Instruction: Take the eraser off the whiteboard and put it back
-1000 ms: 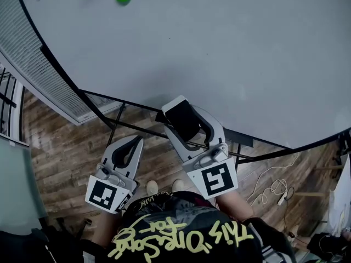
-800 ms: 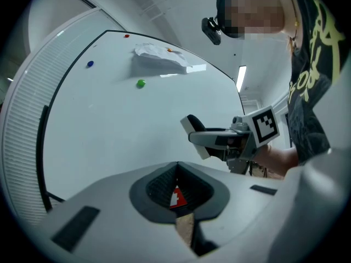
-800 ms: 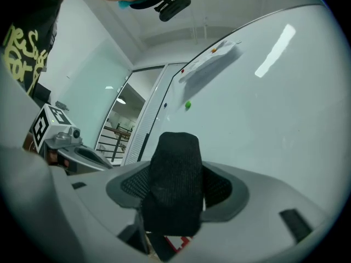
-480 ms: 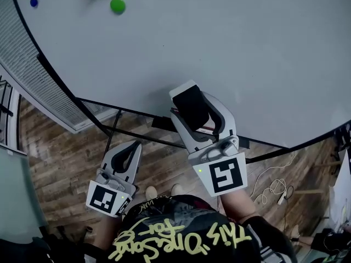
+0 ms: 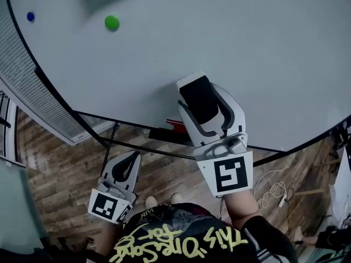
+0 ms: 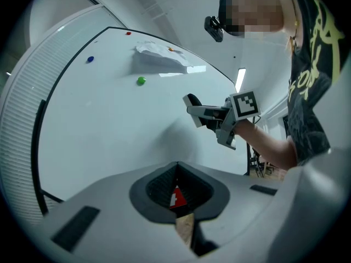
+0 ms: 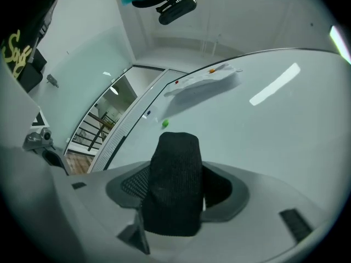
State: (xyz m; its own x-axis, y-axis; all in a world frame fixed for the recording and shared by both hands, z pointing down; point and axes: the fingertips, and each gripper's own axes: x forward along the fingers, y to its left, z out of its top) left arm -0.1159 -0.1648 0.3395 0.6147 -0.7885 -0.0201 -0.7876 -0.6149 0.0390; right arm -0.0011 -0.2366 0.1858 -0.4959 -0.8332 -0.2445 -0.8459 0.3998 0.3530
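right gripper view shows us the eraser, a black block with a ribbed felt face, standing upright between the jaws of the right gripper. the jaws pinch it on its two sides and about half its length sticks out past the tips. we judge it is held this way so that the free end and its felt face can meet the whiteboard, which fills the space straight ahead of the jaws. the eraser looks lifted clear and carried, with the putting back not yet done. its tip is near the board's surface, but we cannot tell whether it touches. far beyond the tips and to their left sit a green magnet and a sheet of paper stuck to the board, well apart from the eraser. below the right jaws, at the board's lower edge, a dark tray carries something red. the left gripper hangs low and to the side, away from the board, and we think it is simply kept out of the way. its jaws are pressed together with nothing held; only a scrap of red shows through the hollow behind the tips, and we take it to lie beyond them.
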